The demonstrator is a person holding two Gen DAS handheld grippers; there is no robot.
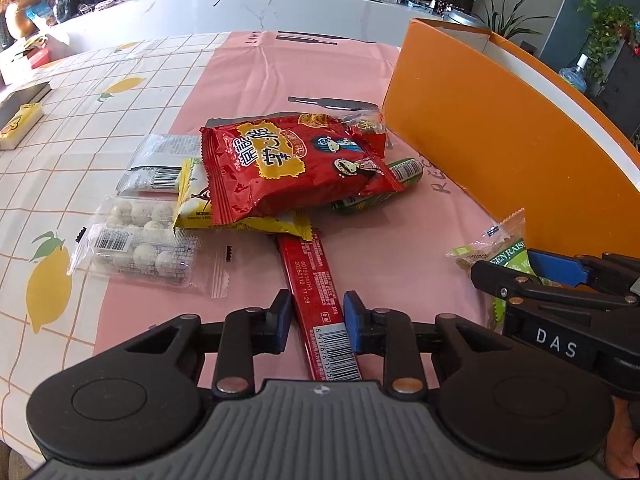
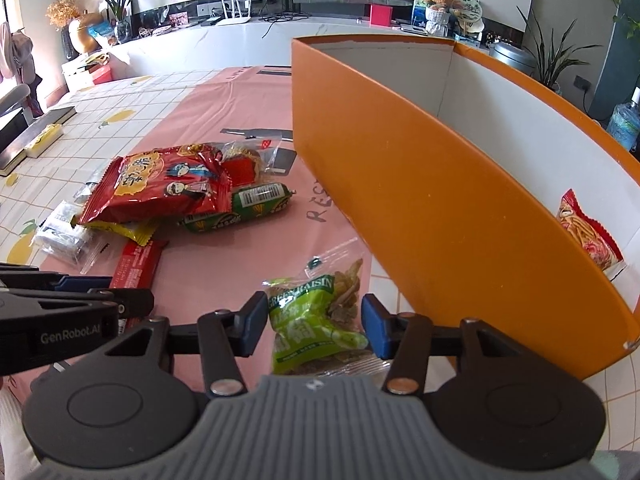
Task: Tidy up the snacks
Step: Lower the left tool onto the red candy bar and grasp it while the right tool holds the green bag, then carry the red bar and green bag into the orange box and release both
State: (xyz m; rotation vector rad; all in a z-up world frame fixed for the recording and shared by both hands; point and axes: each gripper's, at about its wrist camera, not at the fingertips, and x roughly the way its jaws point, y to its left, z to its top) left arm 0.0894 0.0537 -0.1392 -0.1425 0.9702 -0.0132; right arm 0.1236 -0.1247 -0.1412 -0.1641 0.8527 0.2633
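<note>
My left gripper [image 1: 317, 316] is open, its blue pads on either side of a long red snack bar [image 1: 316, 292] that lies on the pink mat; a small gap shows on the left side. My right gripper [image 2: 314, 322] is open around a green raisin packet [image 2: 312, 316] on the mat; the packet also shows in the left wrist view [image 1: 496, 248]. A pile of snacks lies ahead: a red chip bag [image 1: 296, 164], a yellow packet [image 1: 192, 200], a green sausage [image 2: 248, 204] and a clear pack of white balls [image 1: 140, 240]. An orange box [image 2: 420, 200] stands at the right with a red snack packet [image 2: 588, 232] inside.
A pink mat [image 1: 256, 76] lies over a lemon-print tablecloth [image 1: 80, 128]. A clear wrapped packet [image 1: 156, 164] lies left of the pile. A yellow-white block [image 1: 18, 126] and a dark book [image 1: 20, 98] sit at the far left. A white counter [image 1: 240, 4] runs behind.
</note>
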